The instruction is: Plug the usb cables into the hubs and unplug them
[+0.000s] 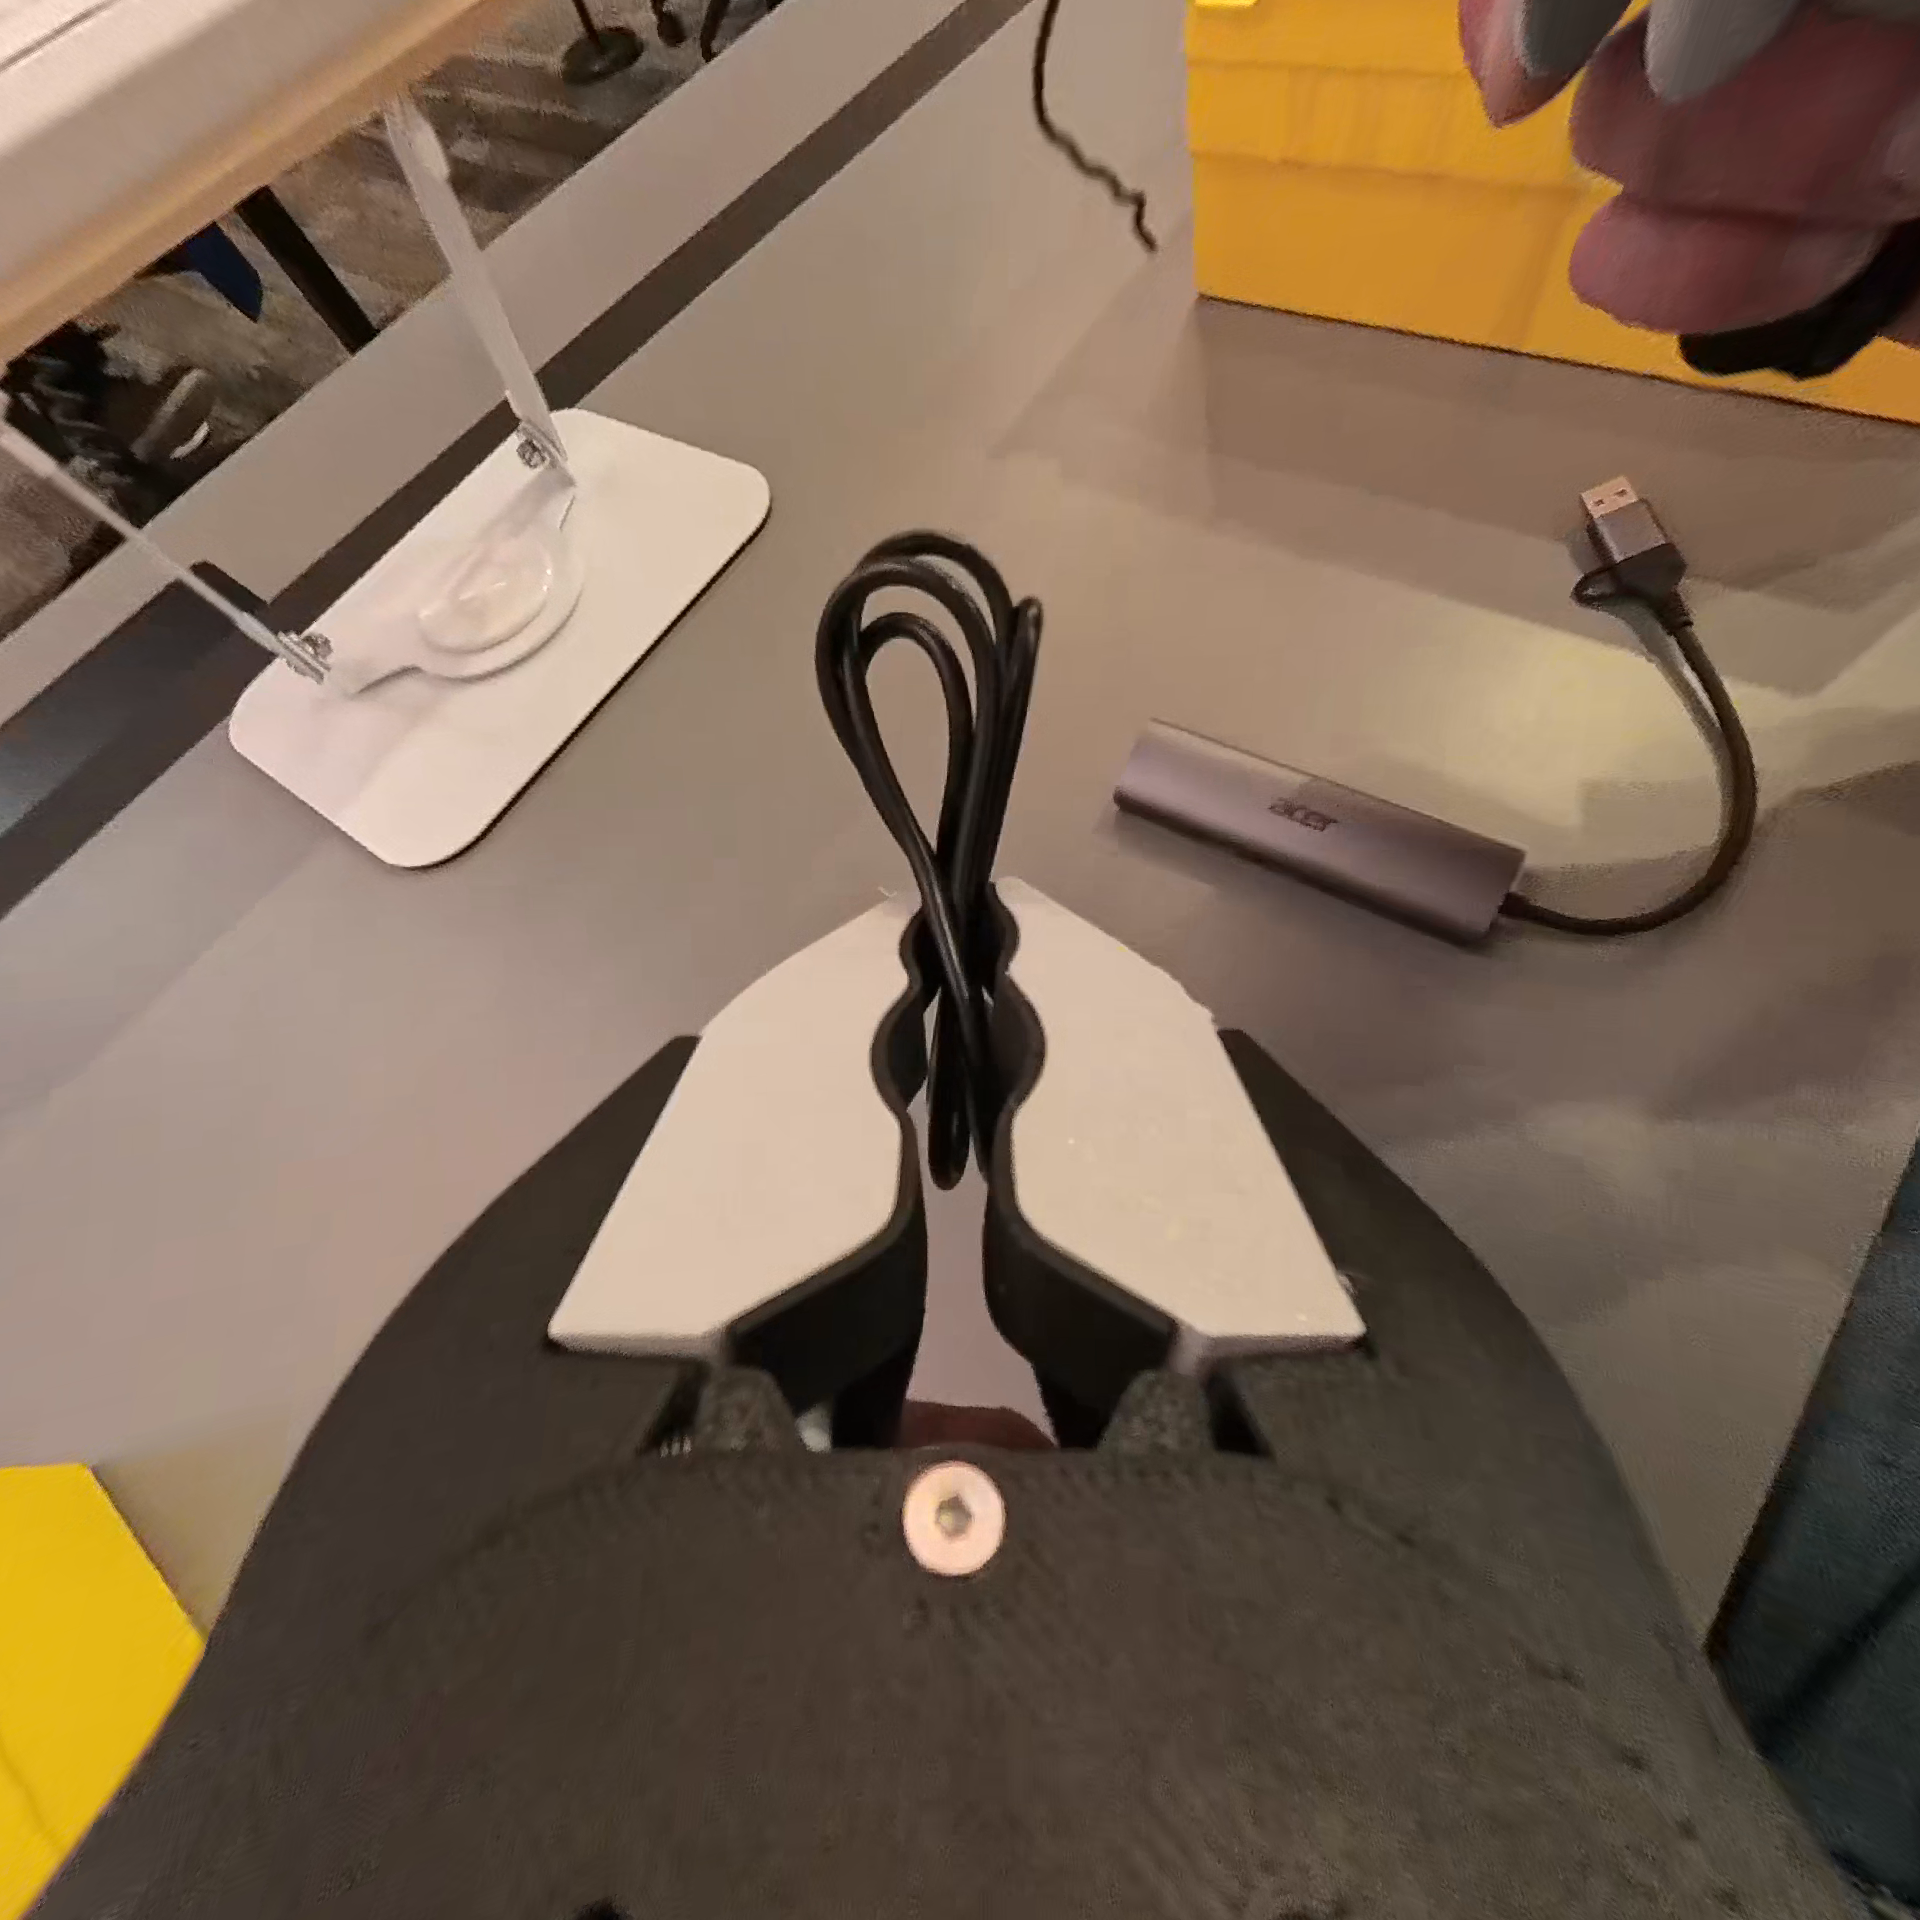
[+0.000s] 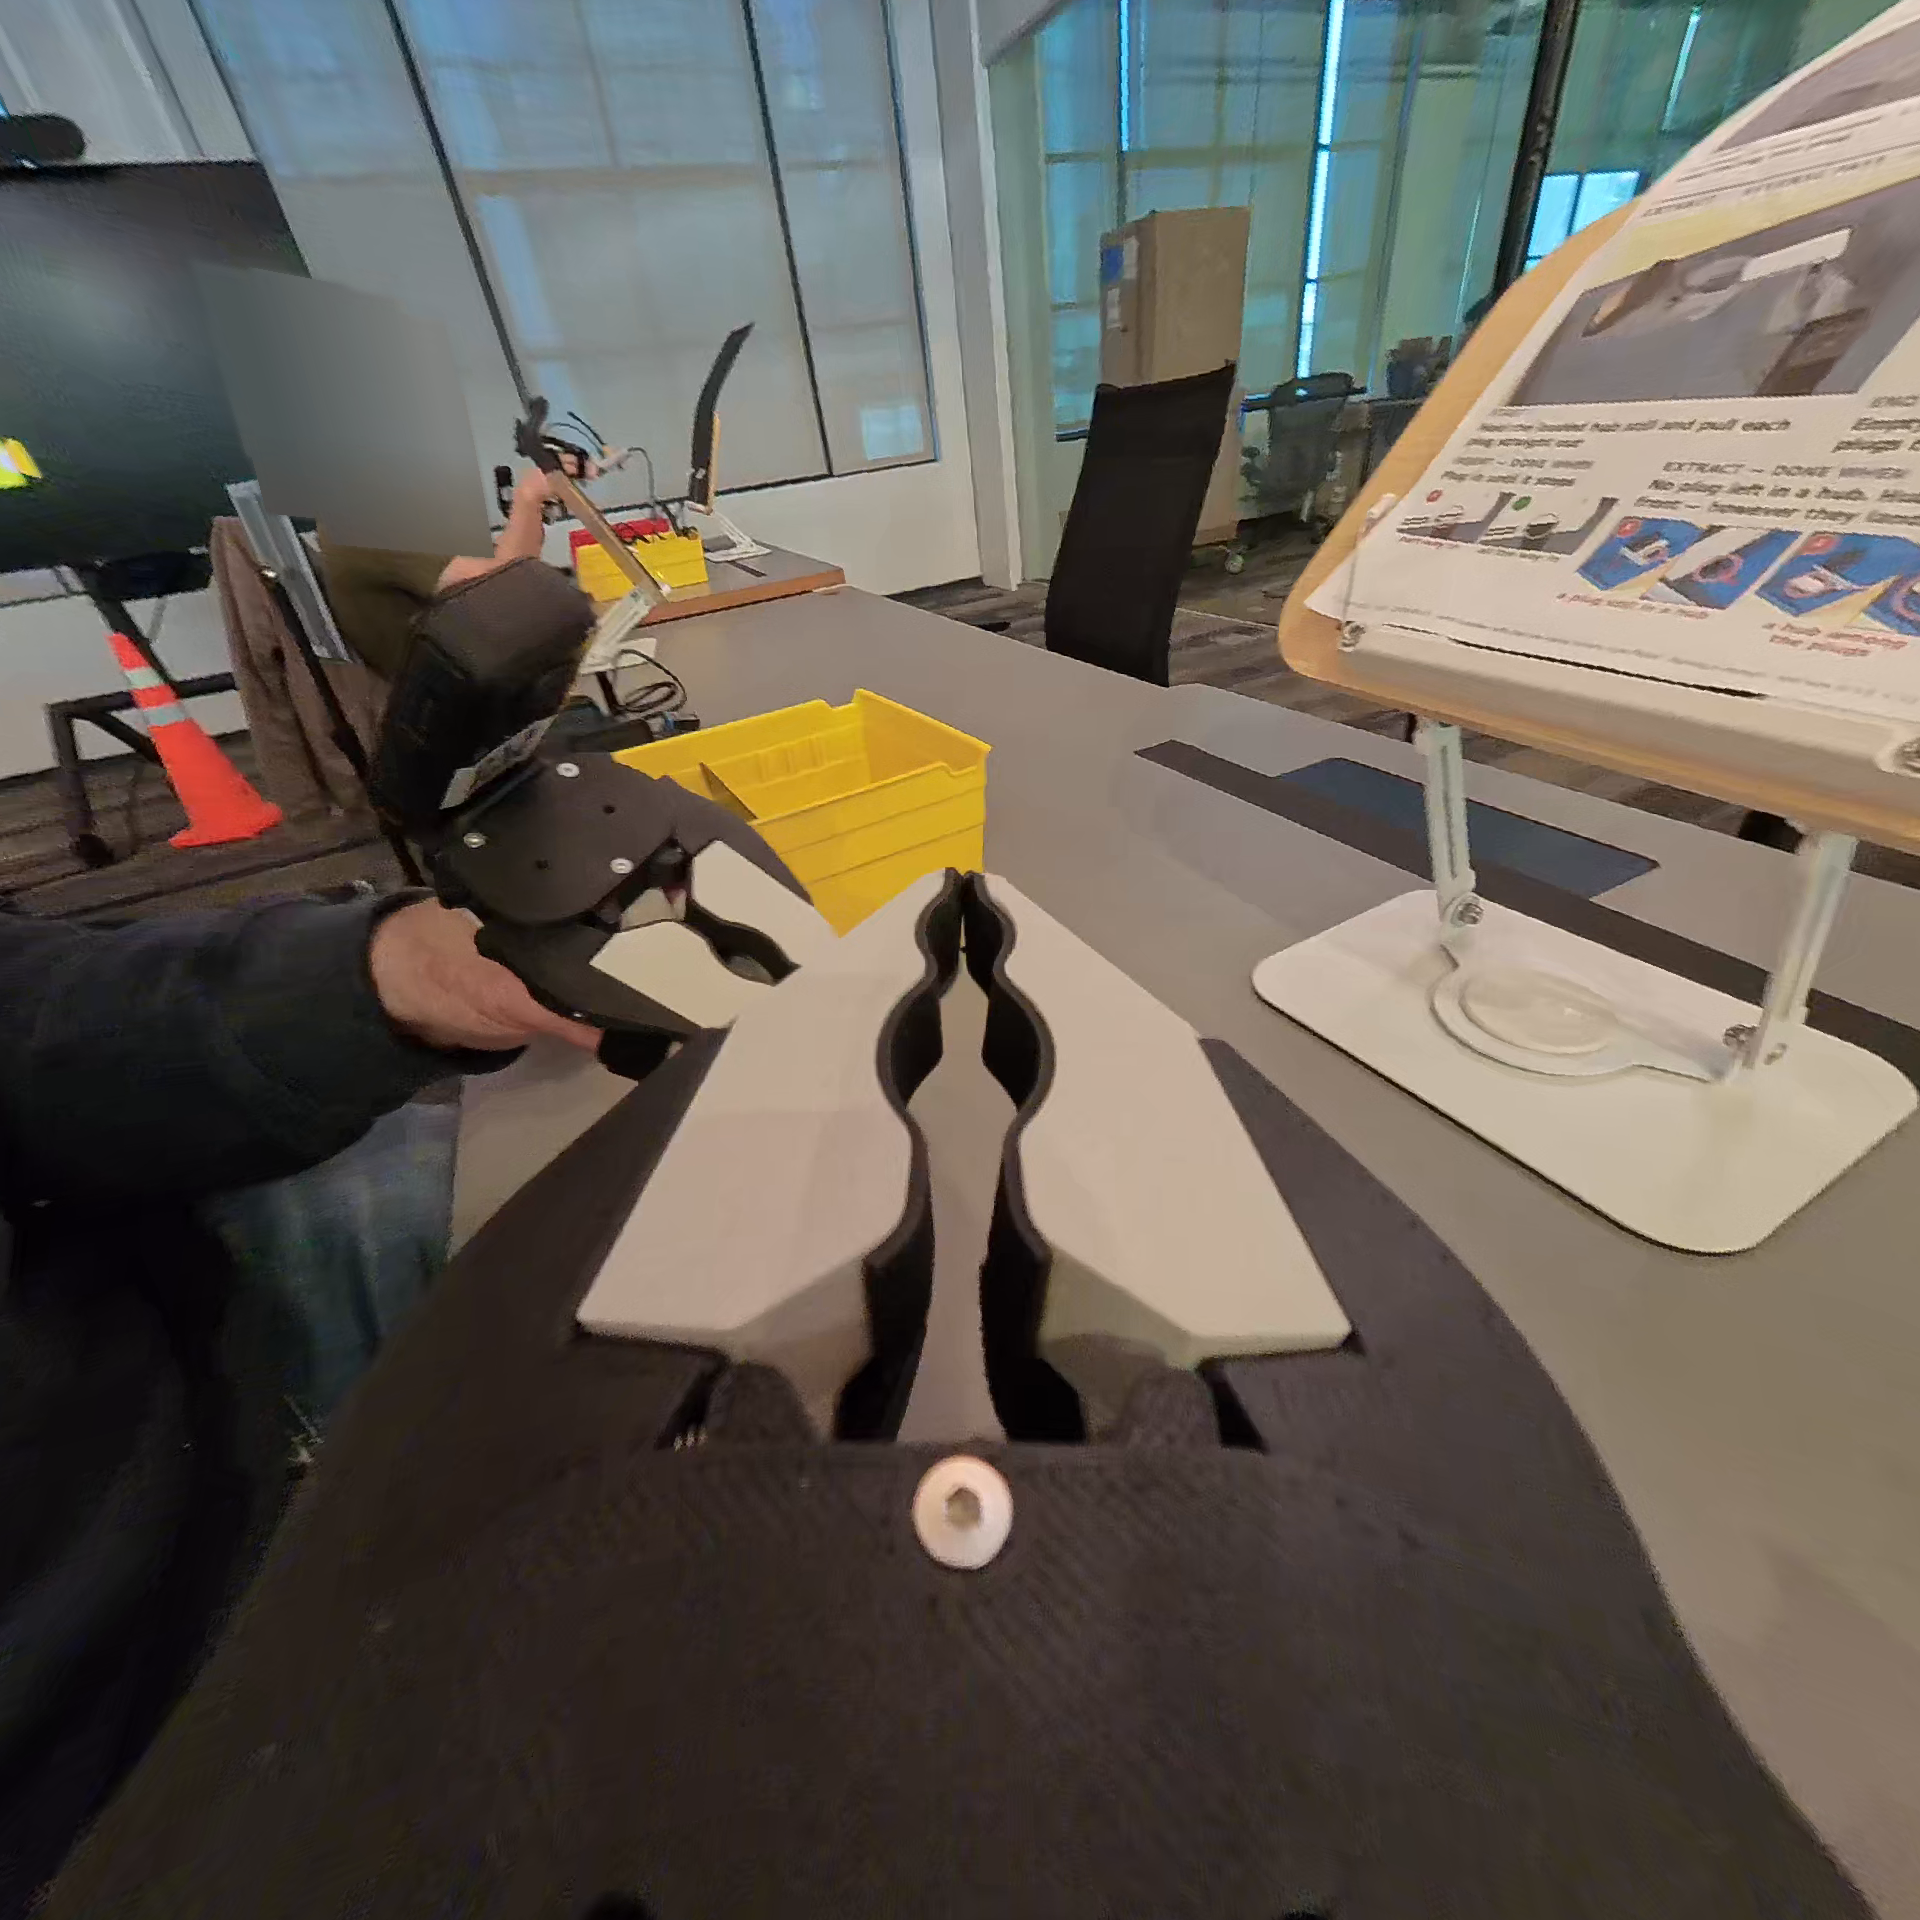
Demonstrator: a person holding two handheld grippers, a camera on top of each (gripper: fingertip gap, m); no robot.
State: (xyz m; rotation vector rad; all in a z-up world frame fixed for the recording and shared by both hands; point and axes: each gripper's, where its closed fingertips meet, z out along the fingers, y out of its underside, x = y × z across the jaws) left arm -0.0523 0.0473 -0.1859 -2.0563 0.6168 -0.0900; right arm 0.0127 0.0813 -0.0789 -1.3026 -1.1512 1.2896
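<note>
My left gripper is shut on a bundle of coiled black USB cable, held above the grey table with its loops sticking up past the fingertips. A grey USB hub lies on the table to the right, with its own short black lead curving to a loose plug. My right gripper is shut and empty, held above the table. The left gripper also shows in the right wrist view, held in a hand; the cable is hidden there.
A yellow bin stands on the table beyond both grippers, also seen in the left wrist view. A white stand base carries a tilted board with an instruction sheet. A hand is at top right. A thin black wire hangs behind. The grippers' ends are close to 12 cm from one another.
</note>
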